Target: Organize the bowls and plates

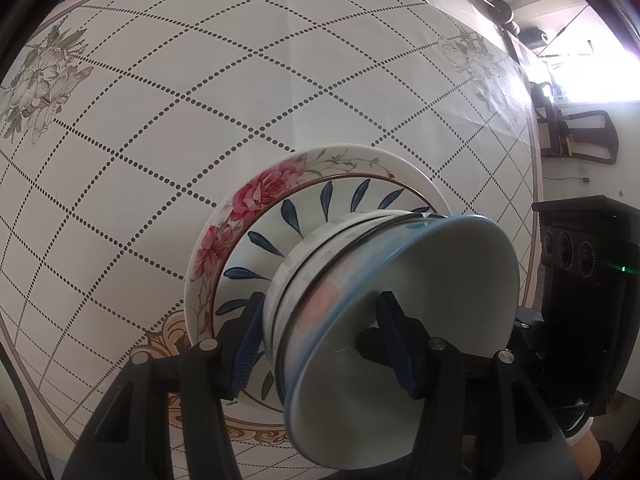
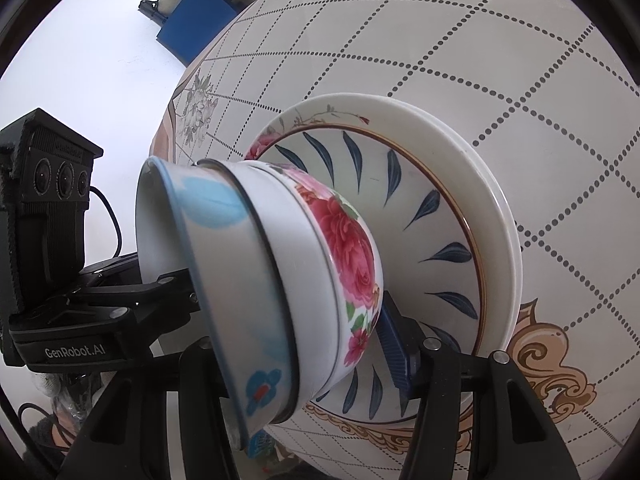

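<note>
Stack: plates and bowls sit in one pile near the table's [image 1: 240, 80] edge, on a dotted, diamond-patterned cloth.
Bottom plate: rose plate [image 1: 256, 196], widest of the set, lies flat on the cloth.
Second plate: leaf plate [image 1: 304, 216] lies inside the rose plate, its blue leaves fanning out from under the bowls.
Bowls: nested stack stands at the centre of the leaf plate; rose bowl [image 2: 344, 248] is lowest in view, a white bowl [image 2: 280, 240] with a dark rim line sits in it, and blue bowl [image 1: 420, 280] is on top (empty, white inside).
Left gripper [image 1: 328, 332]: straddles the bowl stack's wall, one finger inside the blue bowl, the other outside against the stack; jaws part closed, gripping the bowls.
Right gripper [image 2: 304, 360]: points steeply down at the opposite side of the stack; one blue finger [image 2: 394, 344] lies outside by the rose bowl, the other is hidden behind the bowls, so grip or gap cannot be told.
Contact: left gripper's body shows in the right wrist view, just beside the blue bowl's rim.
</note>
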